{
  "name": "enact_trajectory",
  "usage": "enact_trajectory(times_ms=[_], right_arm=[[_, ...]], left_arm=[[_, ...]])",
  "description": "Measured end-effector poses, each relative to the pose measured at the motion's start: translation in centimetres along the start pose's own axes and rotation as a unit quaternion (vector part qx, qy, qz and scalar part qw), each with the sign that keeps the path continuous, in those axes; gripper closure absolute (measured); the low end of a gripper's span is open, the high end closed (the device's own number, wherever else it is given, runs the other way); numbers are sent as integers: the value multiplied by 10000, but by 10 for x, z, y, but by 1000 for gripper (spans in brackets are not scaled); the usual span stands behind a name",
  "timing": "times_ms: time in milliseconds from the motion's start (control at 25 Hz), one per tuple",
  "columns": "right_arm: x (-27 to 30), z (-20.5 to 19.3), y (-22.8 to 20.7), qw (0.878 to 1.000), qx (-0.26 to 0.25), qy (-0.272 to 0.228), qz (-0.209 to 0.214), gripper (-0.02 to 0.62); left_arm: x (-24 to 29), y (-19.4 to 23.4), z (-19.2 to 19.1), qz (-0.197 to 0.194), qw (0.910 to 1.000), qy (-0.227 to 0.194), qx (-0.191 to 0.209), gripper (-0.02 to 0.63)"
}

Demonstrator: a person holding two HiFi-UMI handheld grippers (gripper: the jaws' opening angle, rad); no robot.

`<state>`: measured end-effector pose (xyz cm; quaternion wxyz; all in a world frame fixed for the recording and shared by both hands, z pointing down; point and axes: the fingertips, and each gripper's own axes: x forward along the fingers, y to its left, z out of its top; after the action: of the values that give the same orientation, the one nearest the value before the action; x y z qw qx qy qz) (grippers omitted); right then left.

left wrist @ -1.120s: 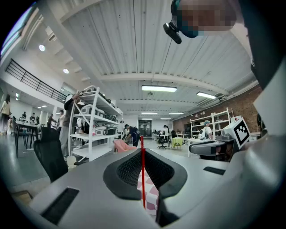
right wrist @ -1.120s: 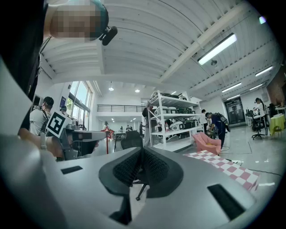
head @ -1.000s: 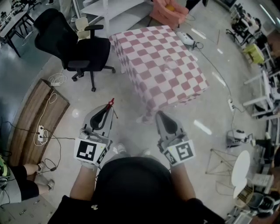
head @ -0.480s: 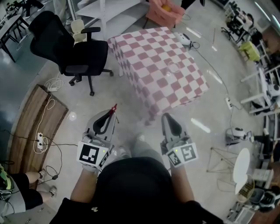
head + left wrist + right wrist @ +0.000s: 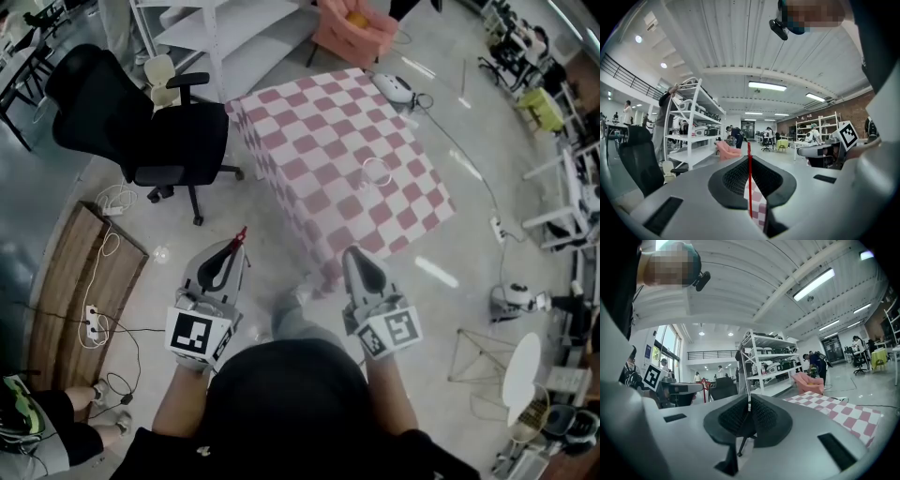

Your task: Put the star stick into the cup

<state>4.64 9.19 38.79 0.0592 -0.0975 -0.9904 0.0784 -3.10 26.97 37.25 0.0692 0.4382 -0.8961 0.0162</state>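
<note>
A thin red star stick (image 5: 240, 234) is pinched in my left gripper (image 5: 234, 246), its star end poking out past the fingertips. In the left gripper view the stick (image 5: 750, 183) runs straight up the seam of the shut jaws of the left gripper (image 5: 750, 158). My right gripper (image 5: 350, 254) is held beside it, shut with nothing in it; its pads meet in the right gripper view, at the right gripper (image 5: 749, 400). A clear cup (image 5: 377, 172) stands on the pink-and-white checkered table (image 5: 319, 122), well ahead of both grippers.
A black office chair (image 5: 141, 122) stands left of the table, with a white shelf rack (image 5: 211, 28) behind it. A pink seat (image 5: 356, 26) and a white device (image 5: 394, 88) sit beyond the table. A wooden board (image 5: 80, 272) with cables lies at the left.
The table and cup have come a little nearer and the chair has slid left in view. Both grippers keep their pose, the left one still on the stick.
</note>
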Motion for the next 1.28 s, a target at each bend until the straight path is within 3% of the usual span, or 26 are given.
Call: enact_trajectory(times_ms=[400,680,1040,1280], right_arm=[[61,24,-100,9996,181,-110,-170,566],[73,32,-134,9989,261,-185,-355,566],[77,19,-178,9932,348,-85,-1112,566],[77,22,-212,9810,451,-170,-1880,566]], left_arm=[[128,14,21,-231,9995,118,179,554],[184,7,33,-568,9980,82,258,552],[272,-1,38,-1431,9892,128,298,554],[337,-19,47,-2289,9731,95,226,552]])
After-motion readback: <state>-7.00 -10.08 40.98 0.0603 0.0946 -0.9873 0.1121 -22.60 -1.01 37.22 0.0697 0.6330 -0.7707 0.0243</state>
